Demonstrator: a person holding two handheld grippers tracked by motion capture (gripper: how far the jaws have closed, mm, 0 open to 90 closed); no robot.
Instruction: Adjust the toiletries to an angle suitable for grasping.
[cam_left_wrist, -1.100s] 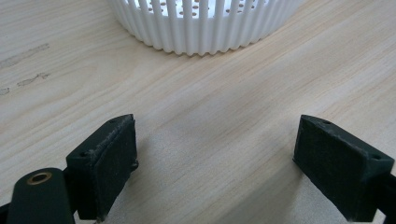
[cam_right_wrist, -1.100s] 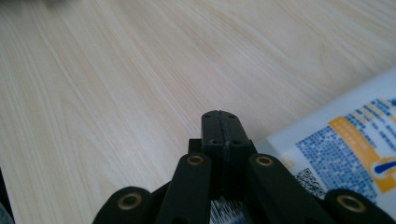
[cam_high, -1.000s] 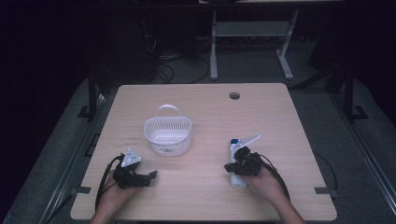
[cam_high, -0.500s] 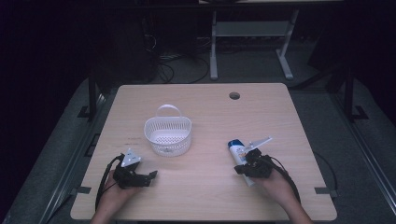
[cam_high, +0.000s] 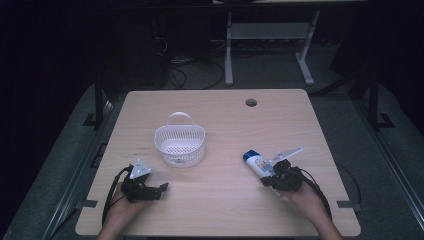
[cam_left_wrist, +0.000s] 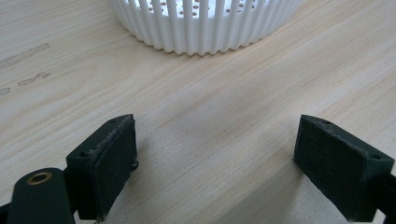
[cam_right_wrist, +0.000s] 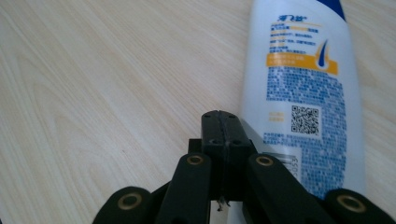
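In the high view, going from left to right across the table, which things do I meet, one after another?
Left gripper → white basket → shampoo bottle → right gripper. The bottle lies flat beside the right gripper's shut jaws, so those two come almost together.

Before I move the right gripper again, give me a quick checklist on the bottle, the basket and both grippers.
1. Right gripper jaws: shut, pads together with nothing between. Not ok for grasping.
2. Shampoo bottle lying flat on the table beside those jaws: ok.
3. Whether the jaws touch the bottle: cannot tell.
4. White basket upright: ok.
5. Left gripper open, nothing between its jaws, short of the basket: ok.
6. Path from bottle to basket: ok.
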